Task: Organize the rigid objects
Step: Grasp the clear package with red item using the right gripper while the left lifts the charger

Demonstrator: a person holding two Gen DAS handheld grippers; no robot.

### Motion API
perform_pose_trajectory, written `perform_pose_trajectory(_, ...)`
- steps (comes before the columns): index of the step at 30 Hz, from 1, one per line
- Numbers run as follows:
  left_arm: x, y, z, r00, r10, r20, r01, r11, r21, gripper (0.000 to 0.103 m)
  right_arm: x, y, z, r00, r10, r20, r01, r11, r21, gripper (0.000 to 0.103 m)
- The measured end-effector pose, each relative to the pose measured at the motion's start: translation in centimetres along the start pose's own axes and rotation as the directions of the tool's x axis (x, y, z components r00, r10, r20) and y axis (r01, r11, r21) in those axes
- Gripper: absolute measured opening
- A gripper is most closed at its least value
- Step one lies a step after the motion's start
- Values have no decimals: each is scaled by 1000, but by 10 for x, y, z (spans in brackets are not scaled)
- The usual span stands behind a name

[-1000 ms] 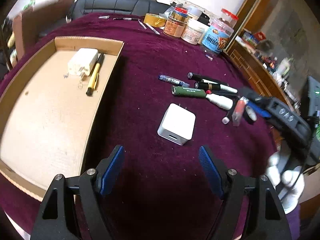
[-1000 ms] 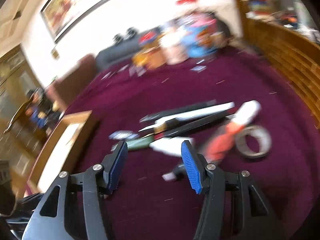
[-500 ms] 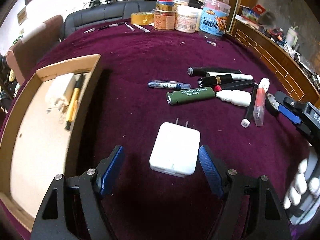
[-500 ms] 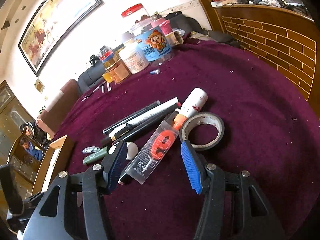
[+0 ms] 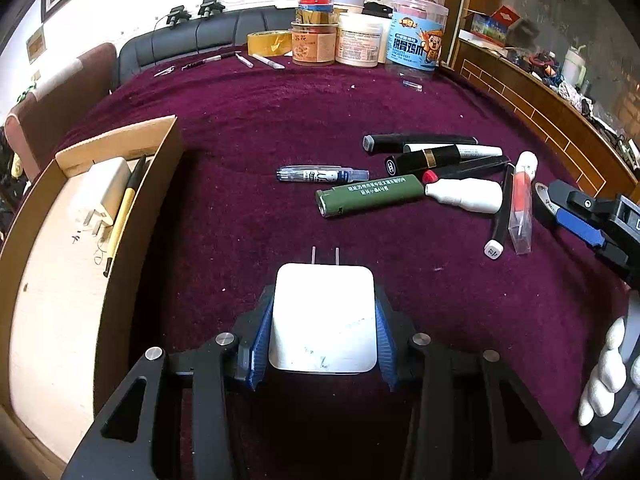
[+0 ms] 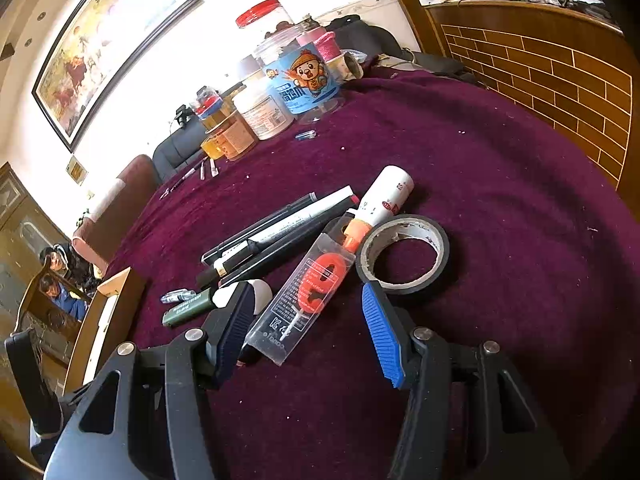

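Left tool [image 5: 323, 332] closing on white charger [image 5: 324, 316], lower centre of frame, pads flanking its flat sides, likely bound for cardboard tray [image 5: 24, 208] at left; right tool [image 6: 308, 328] open, straddling clear packet [image 6: 300, 300], lower centre.

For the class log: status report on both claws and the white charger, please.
Left claw closing, pads on the white charger. Right claw open over clear packet. Cardboard tray left of it, path unobstructed.

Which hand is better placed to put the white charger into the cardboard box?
Left. Its tongs are closing around the white charger, blue pads at both sides, and the cardboard box lies just beside it. The right tongs stand open over the clear packet.
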State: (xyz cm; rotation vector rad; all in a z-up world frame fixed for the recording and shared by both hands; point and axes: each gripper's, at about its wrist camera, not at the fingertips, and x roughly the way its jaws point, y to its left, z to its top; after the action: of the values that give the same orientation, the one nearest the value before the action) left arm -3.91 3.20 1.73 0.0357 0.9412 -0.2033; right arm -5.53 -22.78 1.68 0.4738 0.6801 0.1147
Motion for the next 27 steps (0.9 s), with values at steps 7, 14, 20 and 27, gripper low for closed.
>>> perform_pose_trajectory(7,0,6,0,999,-38,7,38,999,-34,39,2,-5,0,1000,-6,-11,6,1000,22,55)
perform_pose_trajectory(14,-28,11,-8,993,-105,47,107,993,-58,39,3,-4,-1,999,-29,-15,29,1000,11,55)
perform_pose_trajectory(20,-63,18,-11,980,-166,107,174,983,-61,39,6,2,1,997,-75,-35,74,997,-17,55)
perform_pose_trajectory(27,-79,40,-16,974,-168,150,183,978,-96,39,20,20,10,988,-112,-109,111,994,-19,55)
